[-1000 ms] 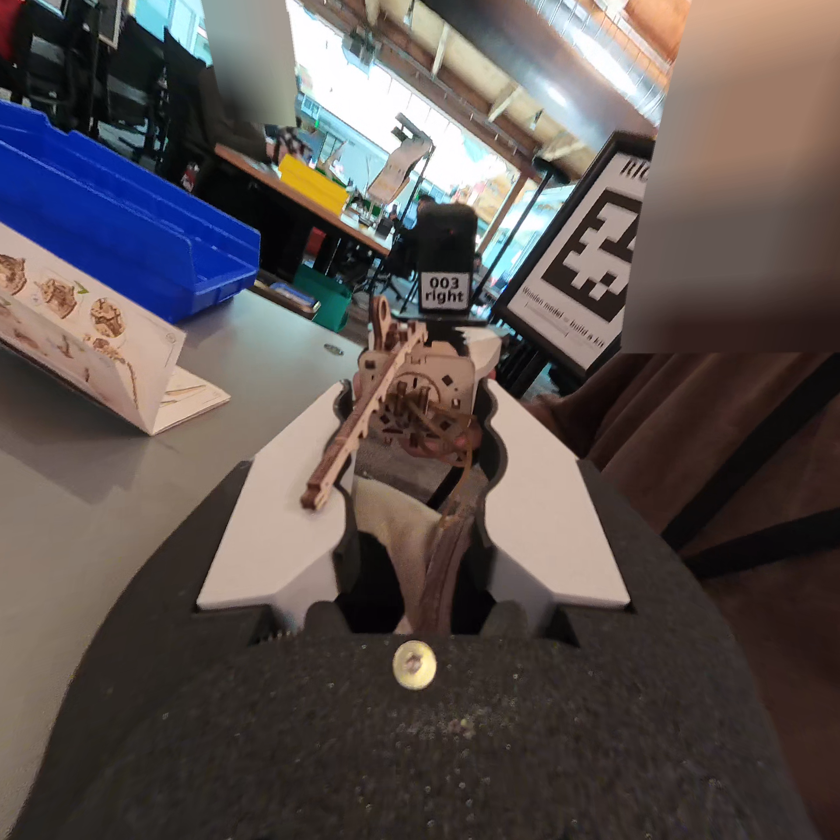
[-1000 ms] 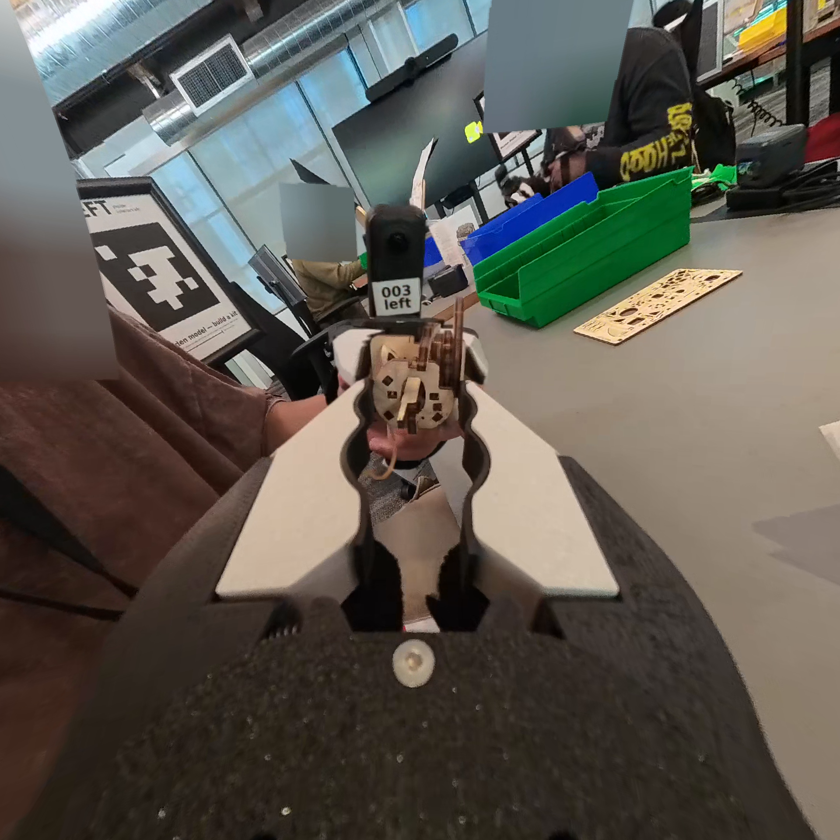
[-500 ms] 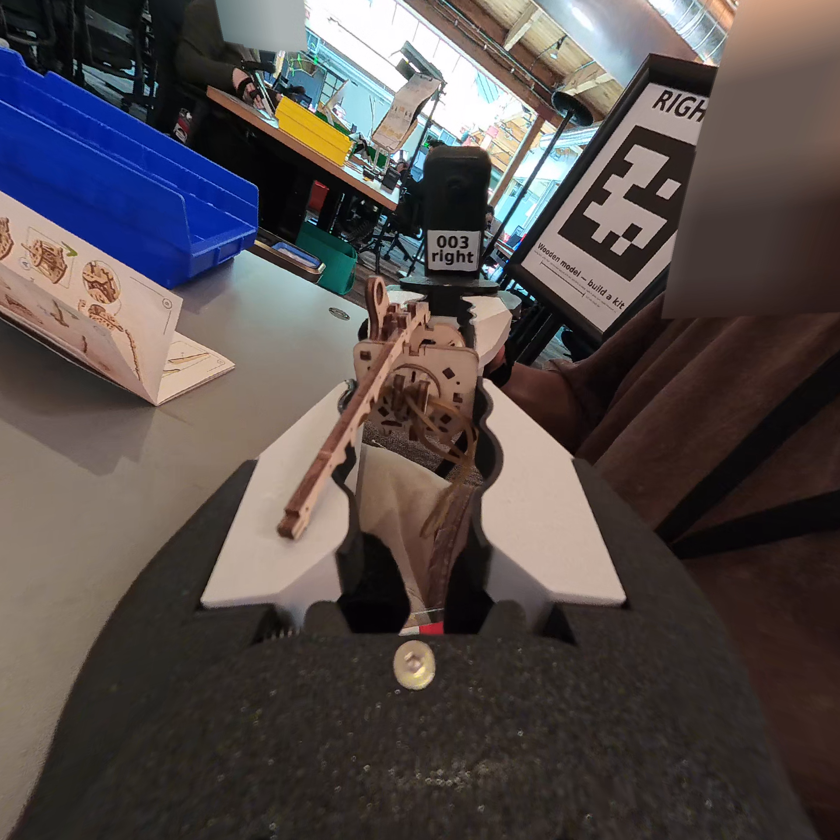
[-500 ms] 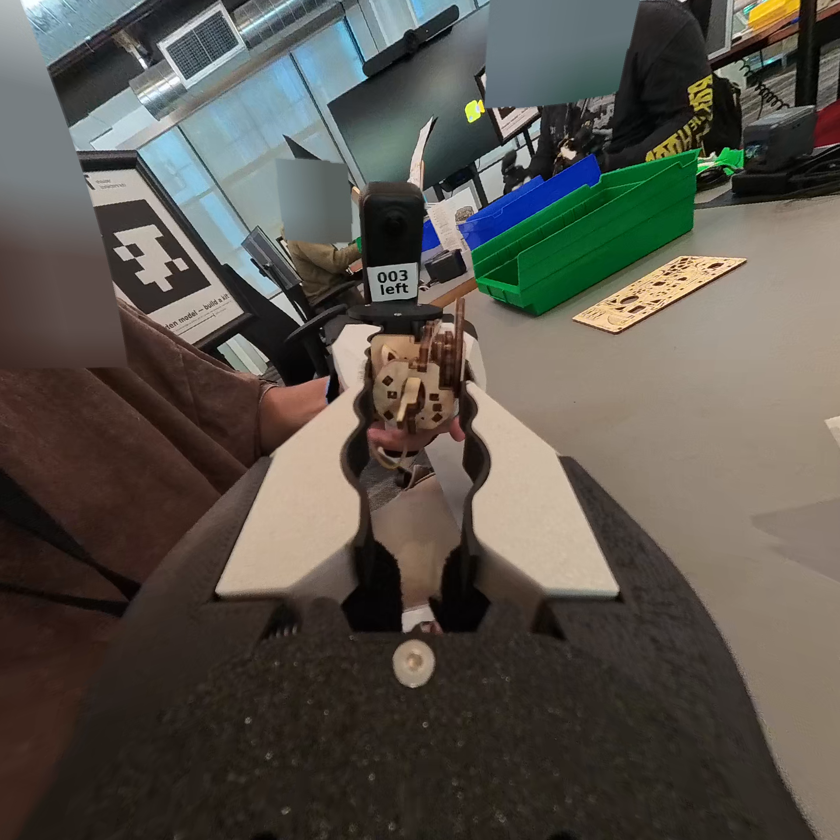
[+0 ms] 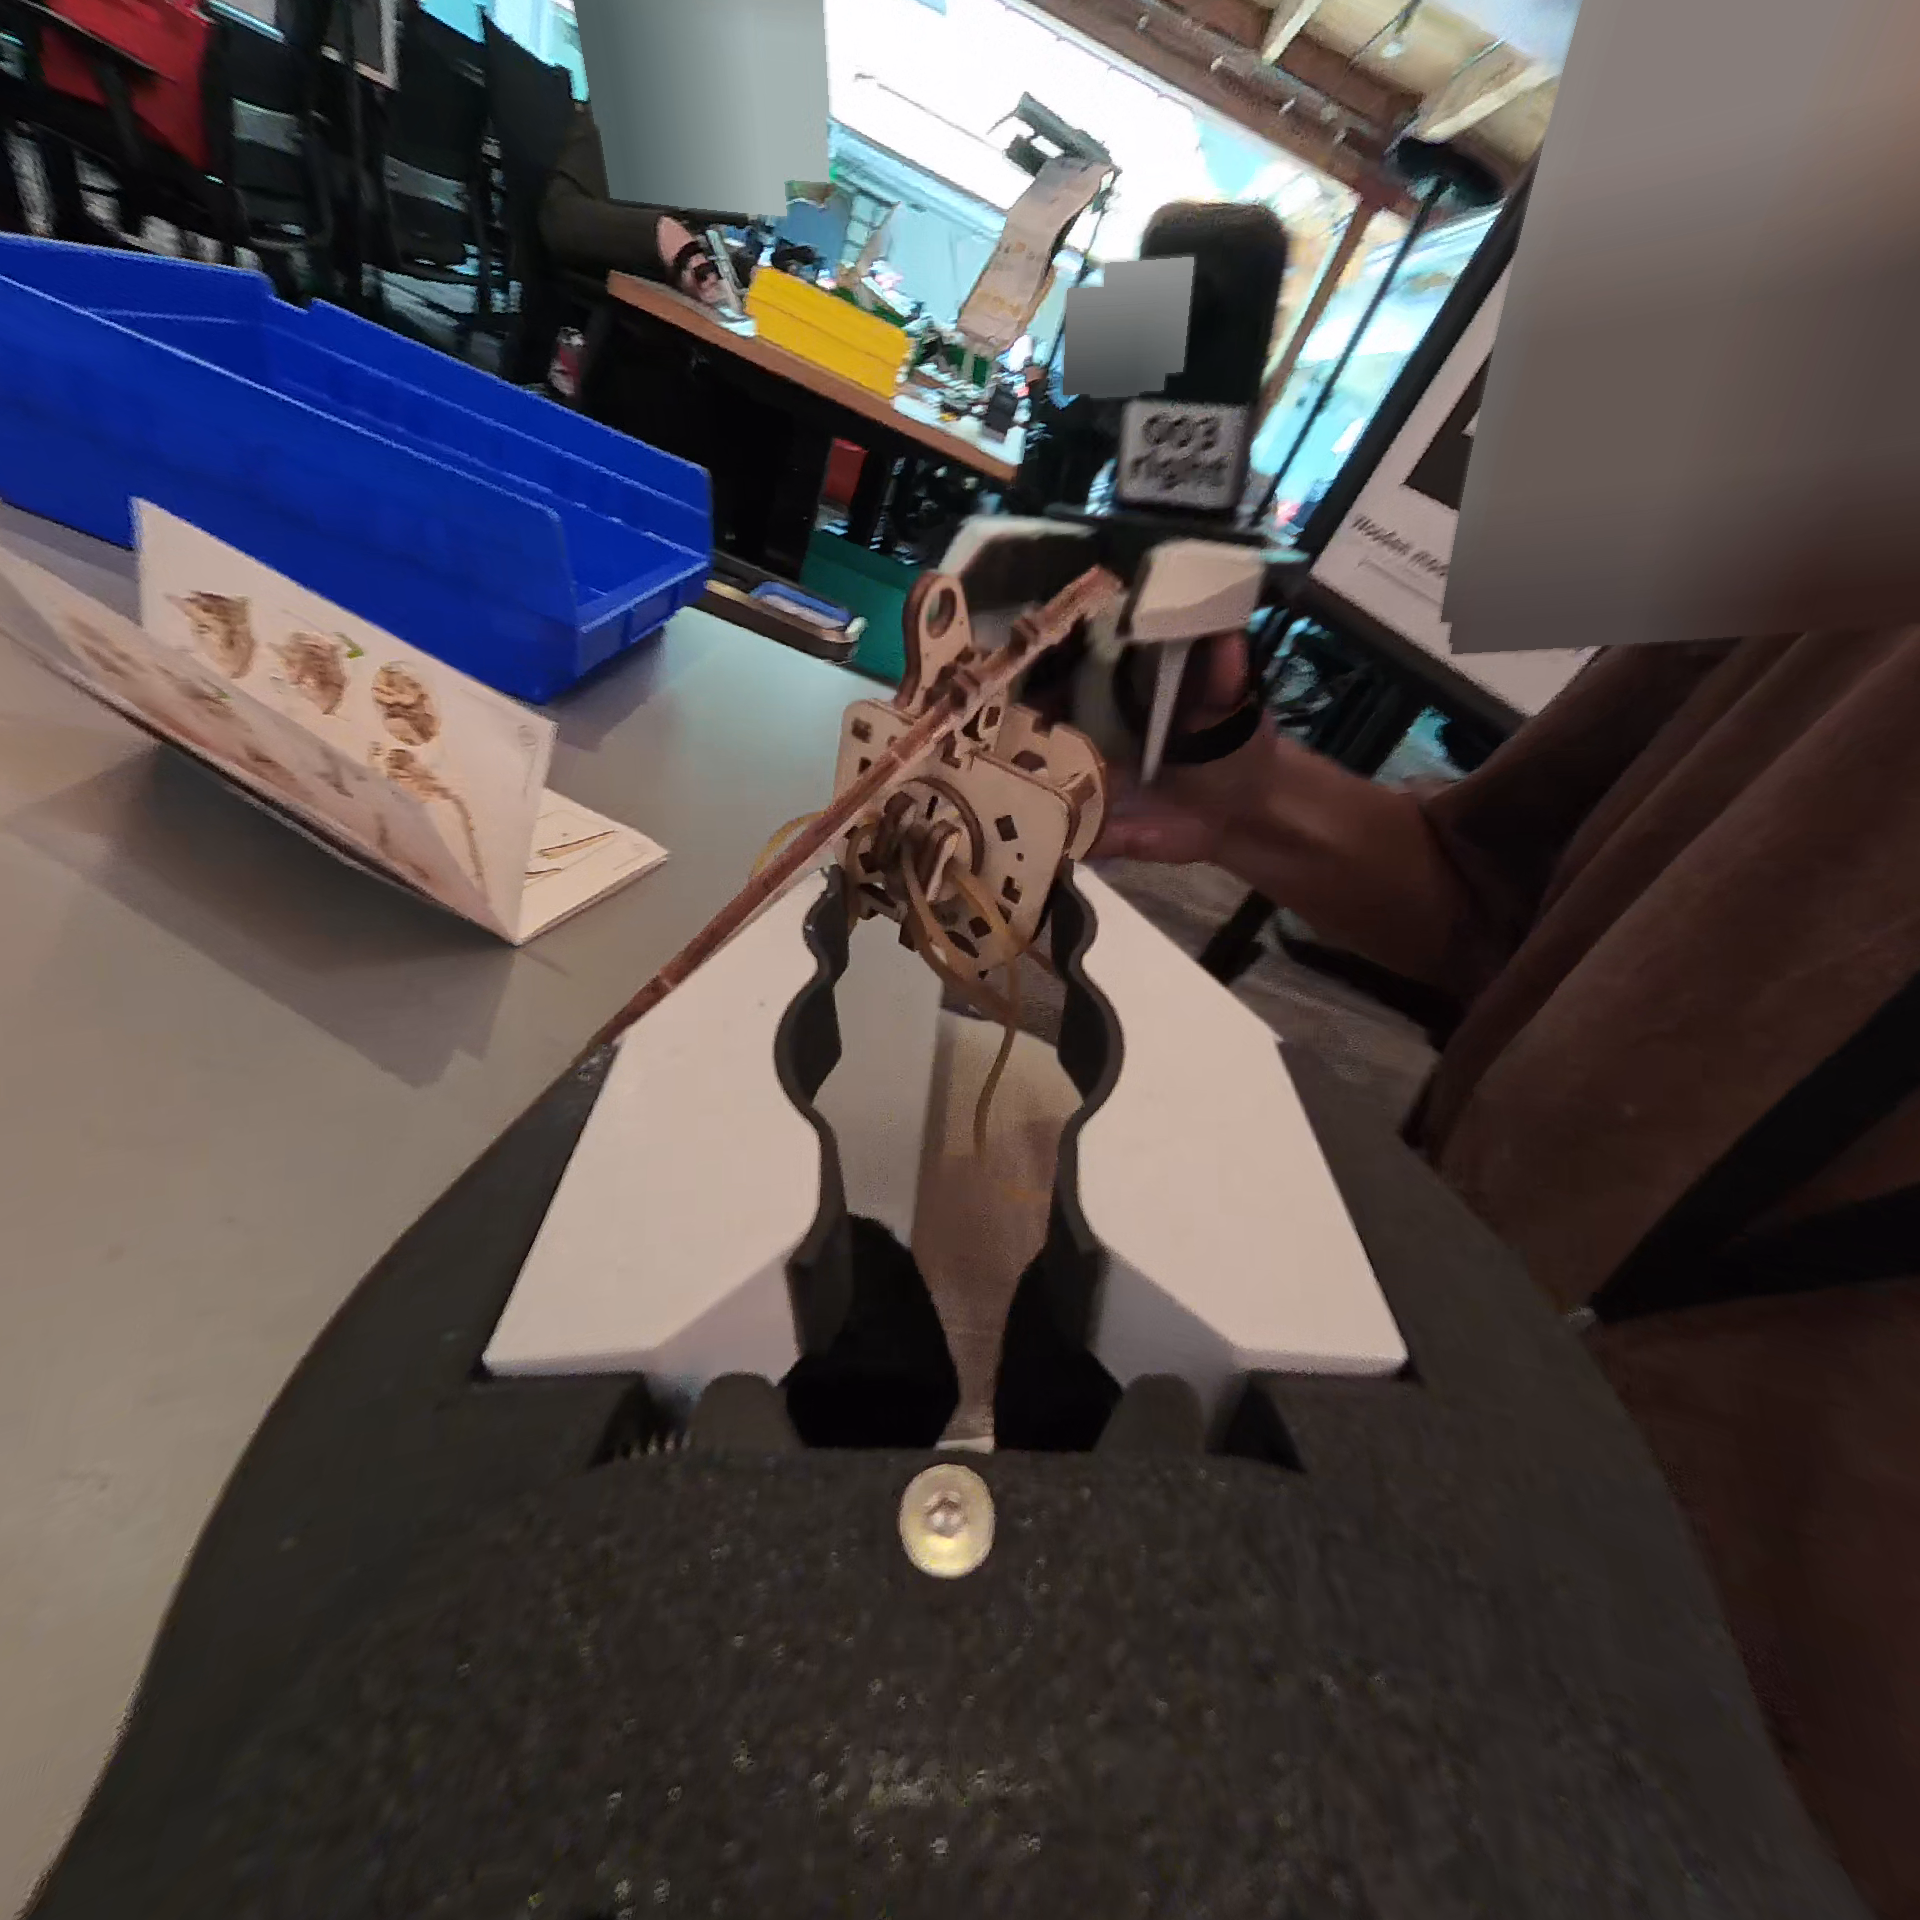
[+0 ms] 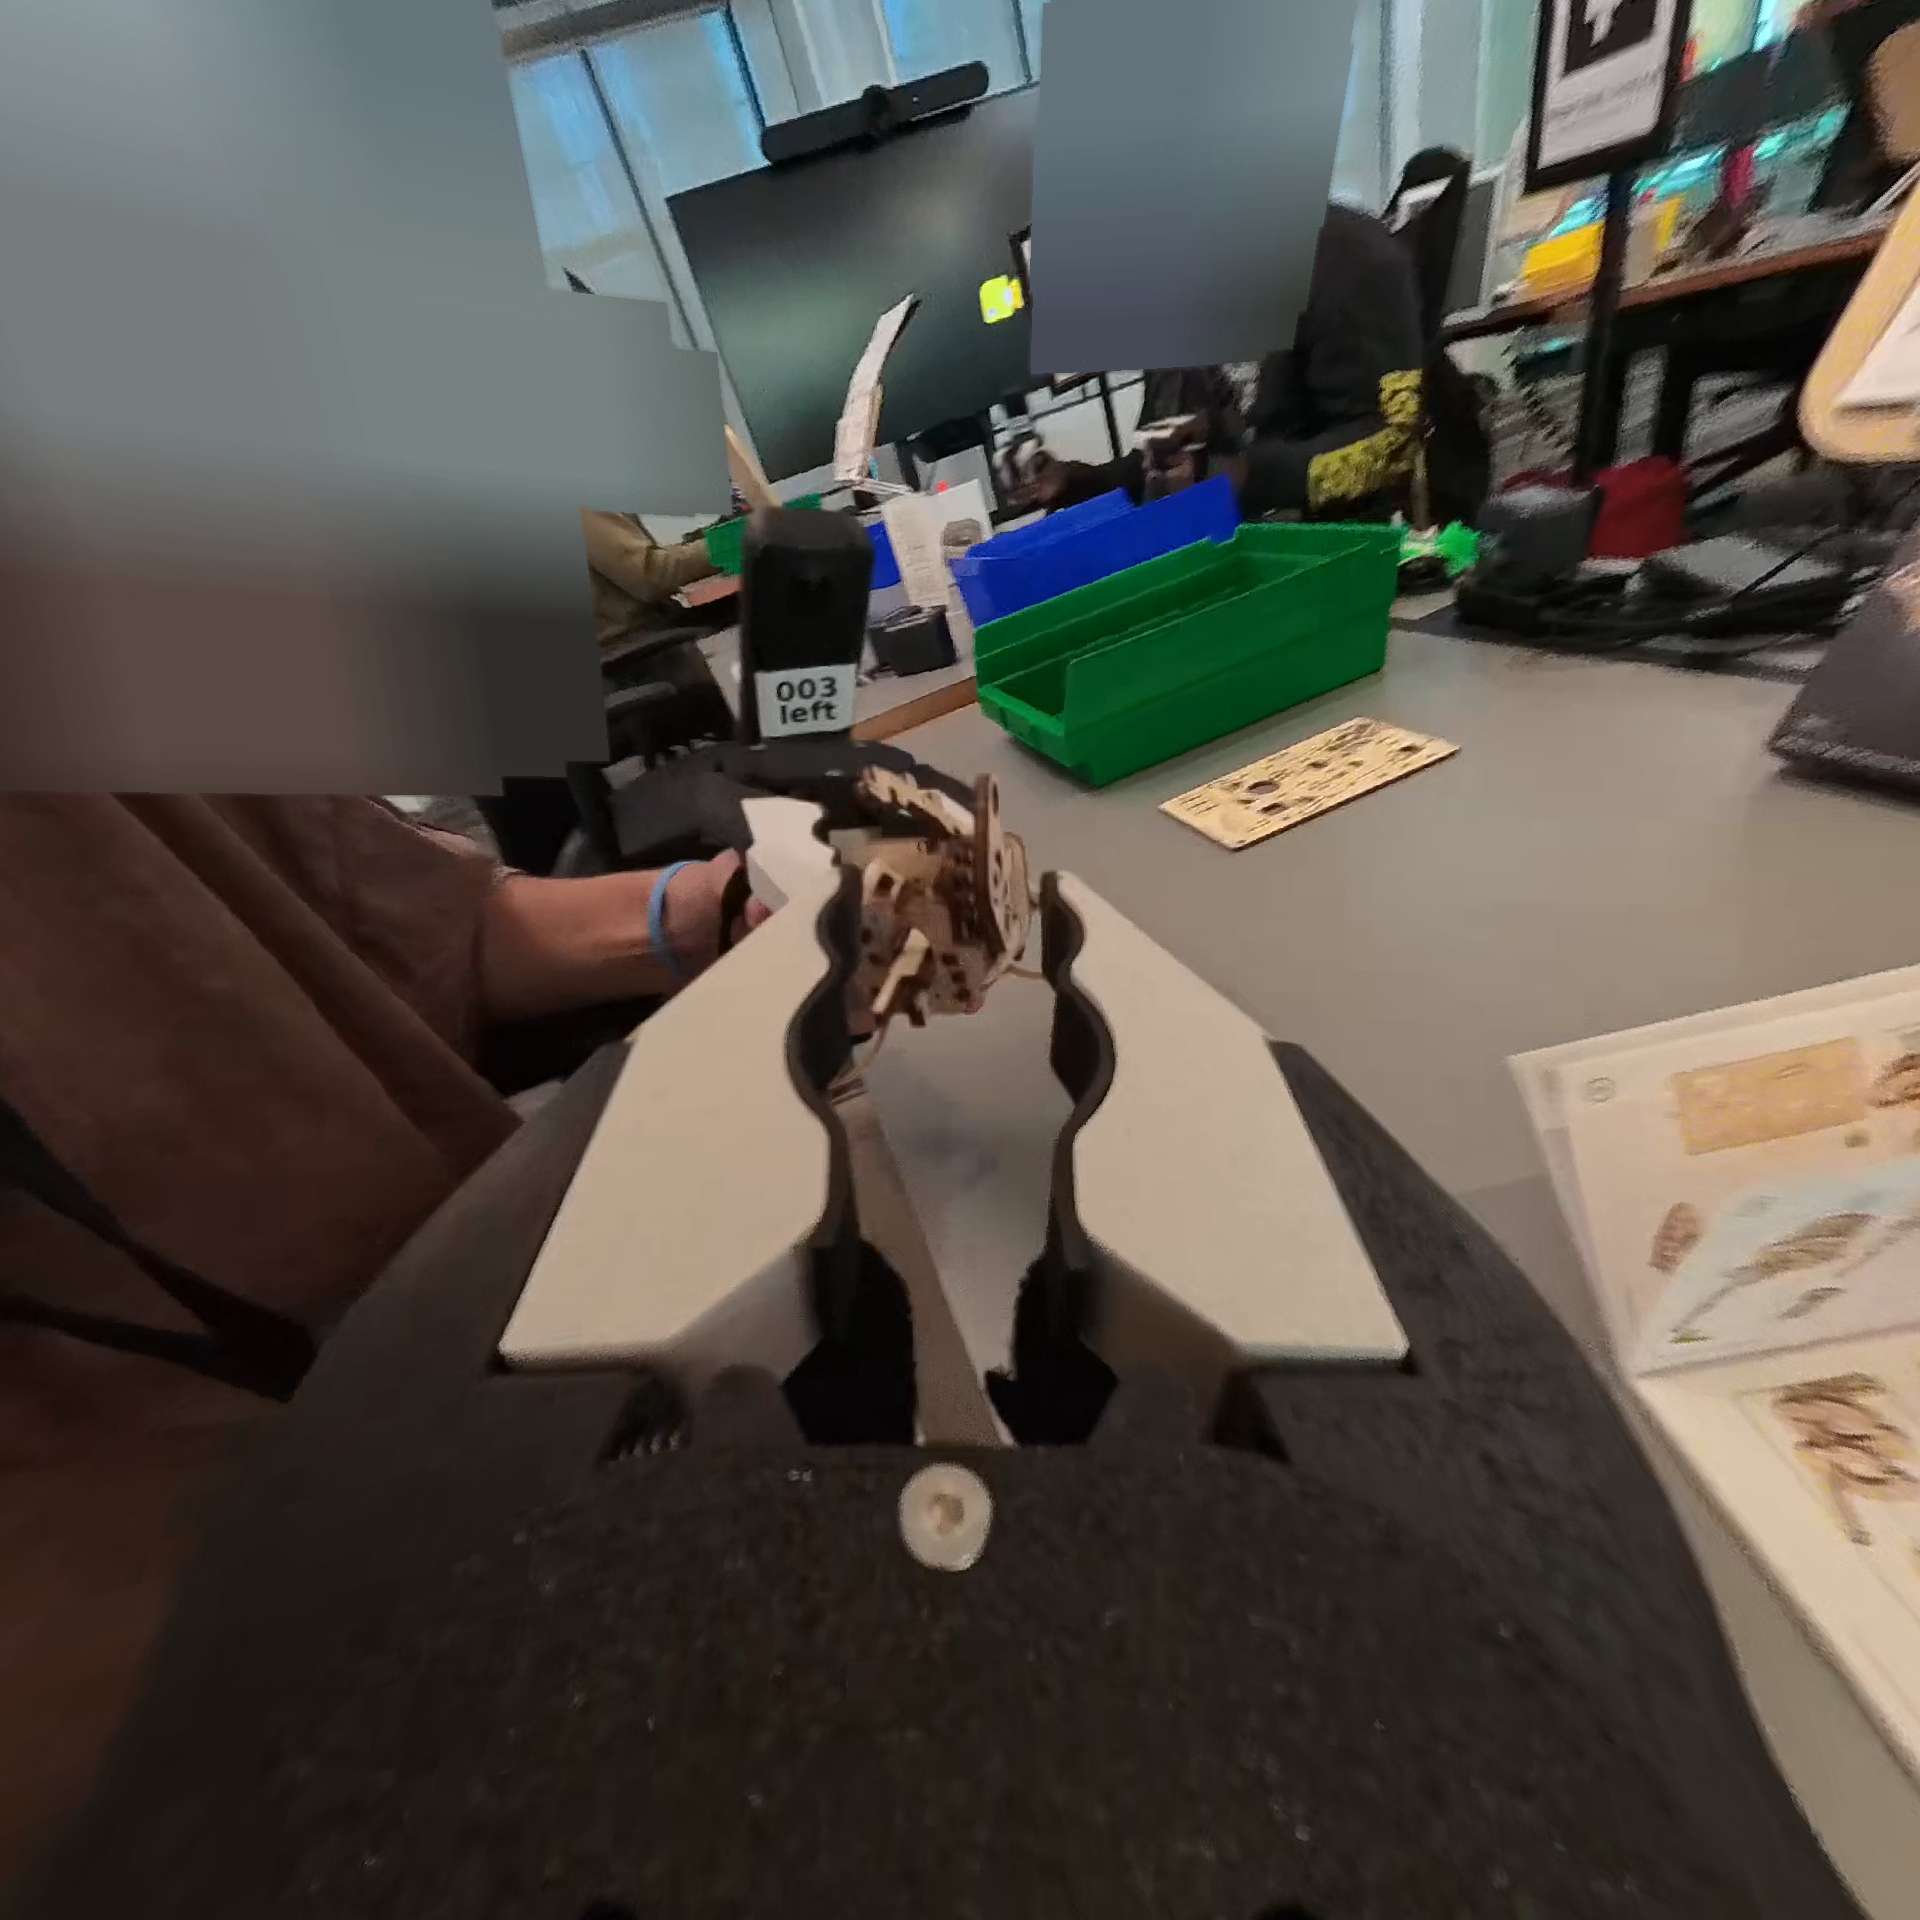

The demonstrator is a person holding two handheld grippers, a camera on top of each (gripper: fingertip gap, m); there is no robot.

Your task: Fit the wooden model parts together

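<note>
The wooden model is a small pale block of laser-cut plates with a long thin strip slanting down to the left and a rubber band hanging under it. My left gripper is shut on it at the fingertips. The right gripper shows beyond, up and to the right, meeting the model's far upper end. In the right wrist view the model sits between the tips of my right gripper, which is shut on it. The left gripper faces it from the upper left. Both views are slightly blurred.
The grey table carries a blue bin and a folded instruction booklet to the left. A green bin, a wooden parts sheet and printed pages lie to the right. A brown sleeve is close by. About 6 cm separates my left fingertips from my right.
Both grippers have swung with the model between them and now meet at an angle instead of head-on. The model has tilted, and more of the table shows in both views.
</note>
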